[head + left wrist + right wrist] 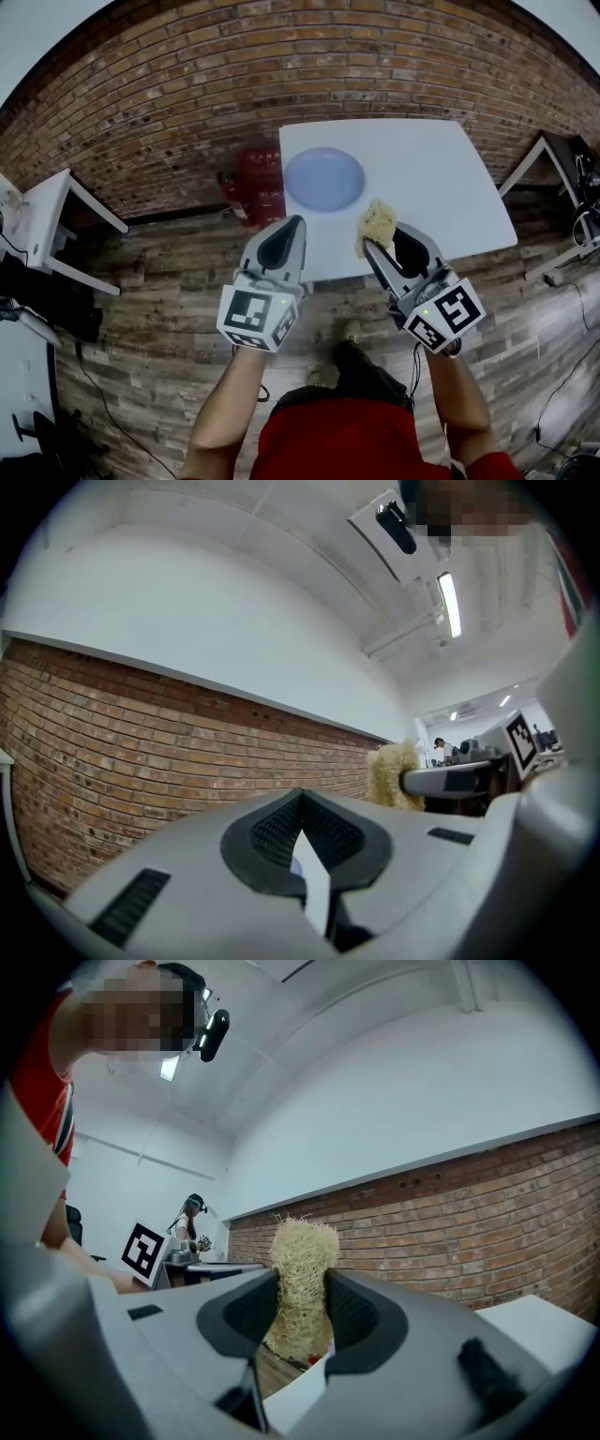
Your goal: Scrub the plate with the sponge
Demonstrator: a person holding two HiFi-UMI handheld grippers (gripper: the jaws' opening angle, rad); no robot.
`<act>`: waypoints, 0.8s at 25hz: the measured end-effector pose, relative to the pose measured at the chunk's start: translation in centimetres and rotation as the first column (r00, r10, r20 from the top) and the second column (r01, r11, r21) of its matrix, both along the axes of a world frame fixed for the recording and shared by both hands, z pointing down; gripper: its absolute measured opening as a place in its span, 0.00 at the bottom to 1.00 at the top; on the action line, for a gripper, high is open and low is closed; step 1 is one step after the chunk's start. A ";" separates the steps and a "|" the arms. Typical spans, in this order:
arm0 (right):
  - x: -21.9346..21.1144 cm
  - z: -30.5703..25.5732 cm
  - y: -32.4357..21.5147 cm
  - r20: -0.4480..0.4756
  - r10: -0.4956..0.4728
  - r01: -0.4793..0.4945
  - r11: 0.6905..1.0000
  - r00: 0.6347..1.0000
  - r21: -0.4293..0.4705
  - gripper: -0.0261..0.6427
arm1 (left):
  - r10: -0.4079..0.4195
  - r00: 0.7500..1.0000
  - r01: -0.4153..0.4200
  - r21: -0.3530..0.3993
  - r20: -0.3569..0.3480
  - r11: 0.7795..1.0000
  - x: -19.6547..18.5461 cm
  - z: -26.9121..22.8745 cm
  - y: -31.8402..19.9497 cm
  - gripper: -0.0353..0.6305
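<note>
A pale blue plate (324,179) lies on the white table (441,187), near its left edge. My right gripper (375,241) is shut on a straw-coloured fibrous sponge (377,223), which hangs over the table's near edge; in the right gripper view the sponge (300,1283) stands squeezed between the black pads. My left gripper (292,223) is shut with nothing in it, its tip at the table's near-left corner, short of the plate. In the left gripper view the pads (272,832) meet, with a sliver of the table between them, and the sponge (394,775) shows to the right.
A red fire extinguisher (251,186) stands on the wooden floor left of the table, against the brick wall (187,103). A white desk (47,230) is at the far left and another desk with cables (567,178) at the right. Another person appears far off in the right gripper view.
</note>
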State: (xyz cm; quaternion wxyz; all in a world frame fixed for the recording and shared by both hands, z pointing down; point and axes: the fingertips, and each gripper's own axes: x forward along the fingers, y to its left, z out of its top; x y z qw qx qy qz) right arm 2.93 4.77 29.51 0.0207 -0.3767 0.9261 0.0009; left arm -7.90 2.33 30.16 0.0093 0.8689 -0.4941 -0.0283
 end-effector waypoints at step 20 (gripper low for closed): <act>1.7 0.5 -21.8 0.004 -0.137 0.137 0.990 0.991 0.018 0.27 | -0.142 0.988 0.144 -0.030 0.059 0.989 2.0 2.2 -19.6 0.07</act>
